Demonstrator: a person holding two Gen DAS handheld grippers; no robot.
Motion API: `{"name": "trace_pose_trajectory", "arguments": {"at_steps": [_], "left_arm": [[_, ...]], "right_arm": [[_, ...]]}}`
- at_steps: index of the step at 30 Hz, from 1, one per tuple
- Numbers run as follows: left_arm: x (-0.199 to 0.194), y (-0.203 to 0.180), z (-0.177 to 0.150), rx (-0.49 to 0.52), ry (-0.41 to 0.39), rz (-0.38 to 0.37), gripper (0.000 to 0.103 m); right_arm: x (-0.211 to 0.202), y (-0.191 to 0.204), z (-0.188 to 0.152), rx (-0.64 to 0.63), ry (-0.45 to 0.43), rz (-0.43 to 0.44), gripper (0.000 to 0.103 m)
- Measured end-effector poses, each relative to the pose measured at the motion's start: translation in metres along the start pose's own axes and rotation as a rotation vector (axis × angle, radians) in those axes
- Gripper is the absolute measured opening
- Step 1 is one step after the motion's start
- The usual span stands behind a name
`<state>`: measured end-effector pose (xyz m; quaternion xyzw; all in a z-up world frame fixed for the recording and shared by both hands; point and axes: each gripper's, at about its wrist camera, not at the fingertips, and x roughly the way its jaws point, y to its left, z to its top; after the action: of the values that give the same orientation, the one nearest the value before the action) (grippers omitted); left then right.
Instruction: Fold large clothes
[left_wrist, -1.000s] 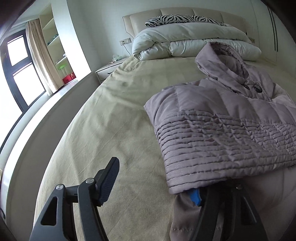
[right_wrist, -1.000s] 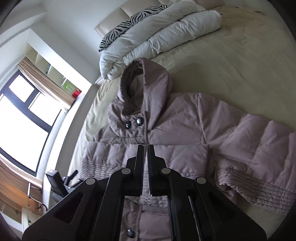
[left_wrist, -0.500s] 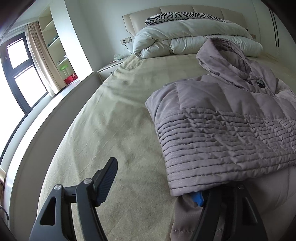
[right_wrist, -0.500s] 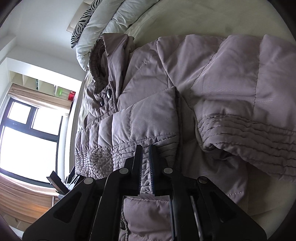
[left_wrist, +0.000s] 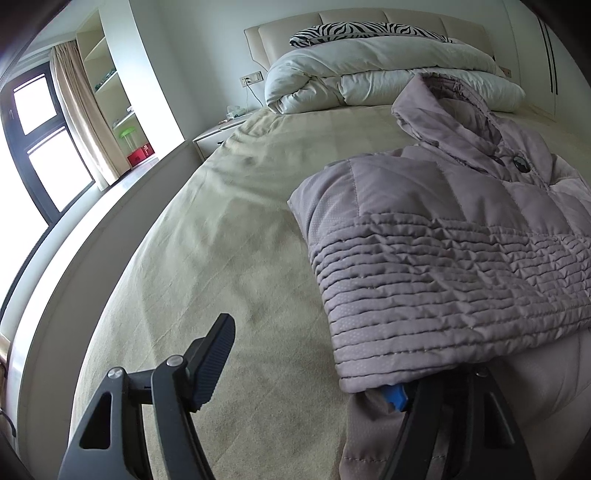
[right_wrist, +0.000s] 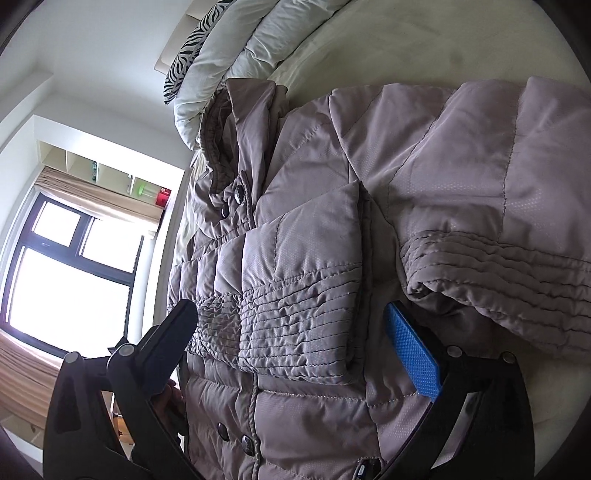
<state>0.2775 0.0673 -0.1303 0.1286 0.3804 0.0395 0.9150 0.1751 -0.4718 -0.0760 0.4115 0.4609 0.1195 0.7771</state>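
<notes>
Puffy mauve jacket (right_wrist: 303, 258) lies front-up on the bed (left_wrist: 221, 229), hood (left_wrist: 443, 110) toward the headboard end, hem toward the foot edge. One sleeve (right_wrist: 295, 295) is folded across the chest, cuff lying just over the button line. Other sleeve (right_wrist: 498, 221) is still spread out toward the far side edge of the bed, bunched at the cuff.

Right tool (right_wrist: 295, 339): jaws have just been opening, now spread wide, straddling the folded cuff with nothing pinched; pads clear of the fabric. Left tool (left_wrist: 310, 373): jaws partly apart, one finger (left_wrist: 216, 362) over bare sheet, the other tucked under the jacket's folded side edge, blue pad just showing. Doesn't look clamped; fabric drapes over it, not squeezed.

Risks, as judgement:
- Down fill is springy, so the released sleeve may creep or flop back open since nothing weighs it down.
- Pulling the left tool out from under the fold could drag the slick shell and undo the side fold.
- Right tool's open finger could snag the ribbed cuff when lifting away.
- Second sleeve is bunched; a grab may catch two layers and skew the fold.

Rolled duvet (left_wrist: 369, 74) at the headboard is well apart, no interference.
</notes>
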Motion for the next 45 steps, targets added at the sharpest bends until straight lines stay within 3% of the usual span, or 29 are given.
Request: {"name": "trace_pose_trajectory", "arguments": {"at_steps": [3, 9, 13, 19, 24, 25, 30, 33, 35, 37, 39, 43, 45], "left_arm": [[0.002, 0.000, -0.002, 0.000, 0.000, 0.001, 0.074], [0.005, 0.001, -0.003, -0.008, 0.007, -0.004, 0.074], [0.004, -0.001, -0.004, -0.001, 0.005, 0.000, 0.074], [0.001, -0.006, -0.004, 0.032, -0.009, 0.022, 0.074], [-0.007, -0.008, -0.002, 0.070, 0.025, 0.036, 0.074], [-0.011, -0.008, -0.003, 0.084, 0.039, 0.029, 0.074], [-0.050, -0.003, -0.013, 0.160, 0.101, -0.058, 0.074], [-0.075, 0.010, -0.007, 0.133, 0.060, -0.101, 0.075], [-0.076, 0.022, 0.012, 0.055, 0.010, -0.135, 0.075], [-0.066, 0.029, 0.036, -0.019, -0.024, -0.139, 0.075], [-0.046, 0.031, 0.060, -0.087, -0.034, -0.205, 0.072], [0.017, 0.009, 0.081, -0.094, 0.064, -0.194, 0.053], [0.047, 0.001, 0.074, -0.089, 0.133, -0.183, 0.051]], "right_arm": [[0.003, 0.001, 0.000, -0.008, 0.017, -0.024, 0.091], [0.017, 0.017, 0.009, -0.112, 0.058, -0.200, 0.020], [0.014, 0.040, 0.027, -0.196, 0.025, -0.229, 0.009], [0.008, 0.054, 0.075, -0.214, -0.048, -0.288, 0.007], [0.034, 0.033, 0.064, -0.237, 0.030, -0.395, 0.007], [0.041, 0.026, 0.057, -0.239, 0.065, -0.404, 0.009], [0.017, 0.022, 0.055, -0.192, 0.030, -0.379, 0.014], [-0.009, 0.036, 0.056, -0.207, -0.049, -0.392, 0.014], [-0.017, 0.054, 0.053, -0.251, -0.088, -0.333, 0.014], [-0.009, 0.072, 0.050, -0.282, -0.070, -0.237, 0.014], [0.011, 0.086, 0.045, -0.306, -0.034, -0.192, 0.014], [0.062, 0.082, 0.041, -0.273, 0.023, -0.253, 0.014], [0.071, 0.072, 0.037, -0.256, 0.011, -0.250, 0.013]]}}
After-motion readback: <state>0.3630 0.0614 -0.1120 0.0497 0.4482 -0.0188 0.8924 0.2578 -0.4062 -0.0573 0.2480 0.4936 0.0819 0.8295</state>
